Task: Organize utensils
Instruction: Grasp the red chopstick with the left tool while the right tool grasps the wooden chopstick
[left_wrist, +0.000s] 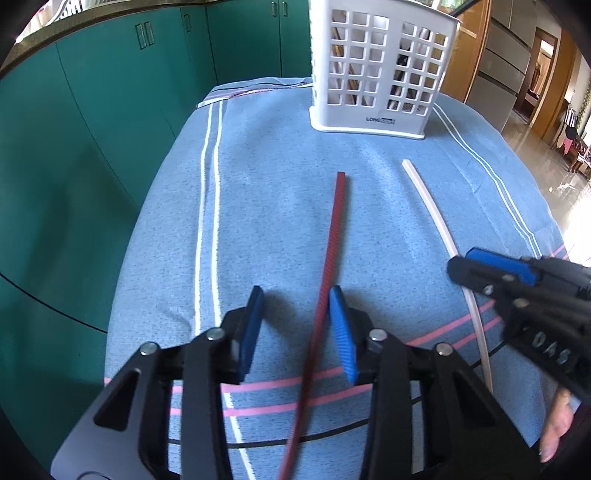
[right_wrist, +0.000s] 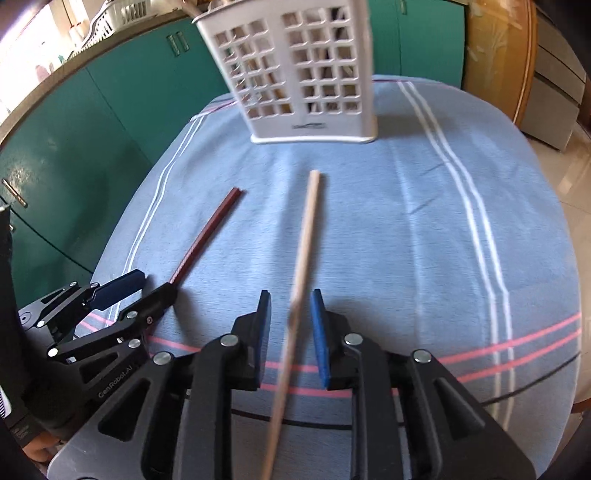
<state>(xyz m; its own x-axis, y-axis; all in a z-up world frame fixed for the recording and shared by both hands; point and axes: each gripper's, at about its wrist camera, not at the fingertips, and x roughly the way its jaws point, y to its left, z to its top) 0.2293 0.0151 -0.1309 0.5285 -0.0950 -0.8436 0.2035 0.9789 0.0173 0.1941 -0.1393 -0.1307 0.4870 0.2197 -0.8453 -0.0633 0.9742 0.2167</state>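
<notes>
A red chopstick lies lengthwise on the blue cloth, and it also shows in the right wrist view. My left gripper is open with the red chopstick between its jaws, close to the right pad. A pale chopstick lies to the right; it also shows in the left wrist view. My right gripper is open around the pale chopstick. A white slotted utensil holder stands upright at the far end, and it also shows in the right wrist view.
The blue striped cloth covers a rounded table. Green cabinets stand to the left and behind. A wooden door and tiled floor lie to the right. The holder has utensils inside.
</notes>
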